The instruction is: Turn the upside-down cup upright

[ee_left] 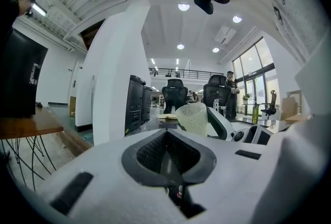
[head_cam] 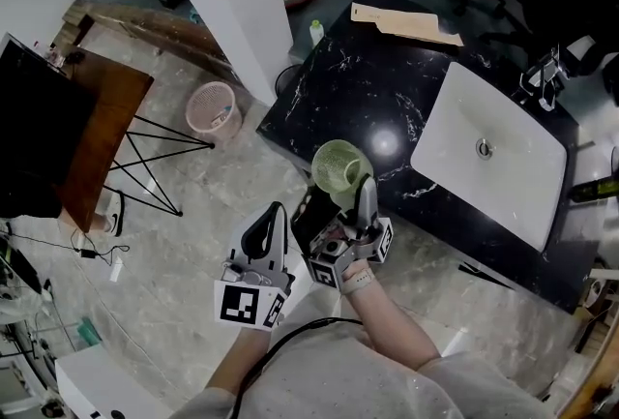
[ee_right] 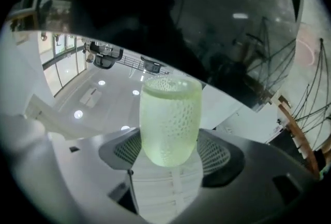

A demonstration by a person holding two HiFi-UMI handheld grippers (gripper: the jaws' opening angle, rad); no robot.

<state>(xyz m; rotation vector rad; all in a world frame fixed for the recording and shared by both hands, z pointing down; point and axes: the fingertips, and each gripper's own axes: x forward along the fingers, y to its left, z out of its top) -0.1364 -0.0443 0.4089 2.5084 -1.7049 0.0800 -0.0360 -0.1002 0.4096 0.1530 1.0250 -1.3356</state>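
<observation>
Gripping the pale green dimpled cup (ee_right: 169, 119) by its rounded base, the right gripper (ee_right: 170, 158) has both mesh pads pressed on the cup's sides, and the rim points away from the jaws. From the head view the cup (head_cam: 340, 167) shows its open mouth tilted up toward the camera, above the near edge of the black marble counter (head_cam: 368, 88). The right gripper (head_cam: 338, 191) reaches it from 6 o'clock, one jaw dark and one grey, with the person's hand (head_cam: 360, 277) behind it. At 7 o'clock of the cup, over the floor, the left gripper (head_cam: 276, 214) has its jaws clenched together with nothing between them. Its own view shows the pads (ee_left: 155, 150) meeting and the cup (ee_left: 192, 118) just beyond at 1 o'clock. A white sink basin (head_cam: 488, 165) is set into the counter at 3 o'clock of the cup. A tan folder (head_cam: 406, 23) lies at the counter's far end at 1 o'clock. On the floor at 10 o'clock stands a pink wastebasket (head_cam: 211, 107), with a wooden table (head_cam: 102, 132) at 9 o'clock.
</observation>
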